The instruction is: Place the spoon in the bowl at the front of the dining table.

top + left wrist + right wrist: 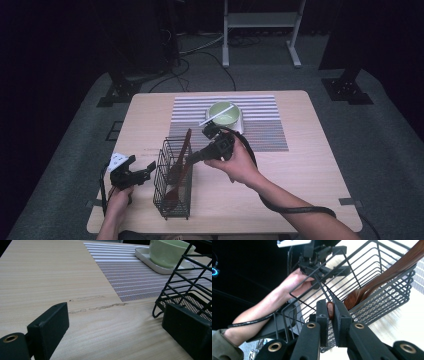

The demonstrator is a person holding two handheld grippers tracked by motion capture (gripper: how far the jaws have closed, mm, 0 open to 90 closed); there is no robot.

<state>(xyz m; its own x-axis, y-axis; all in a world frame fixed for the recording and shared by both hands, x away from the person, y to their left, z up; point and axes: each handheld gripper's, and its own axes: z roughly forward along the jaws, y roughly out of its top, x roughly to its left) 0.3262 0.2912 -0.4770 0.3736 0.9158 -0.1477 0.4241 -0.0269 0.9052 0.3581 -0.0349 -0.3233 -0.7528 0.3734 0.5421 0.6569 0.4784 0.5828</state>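
Right tool point(331, 312) is clamped on the handle of a wooden spoon point(173, 187) standing in the wire basket point(172, 210) on the table point(310, 170). Left tool point(139, 172), jaws wide, rests just beside the basket. Step: extraction. Next: lift the spoon straight up, clear of the wires.

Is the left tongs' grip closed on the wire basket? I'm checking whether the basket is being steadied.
No: in the left gripper view the left tongs stand wide open, with bare table between them and the wire basket beside one jaw.
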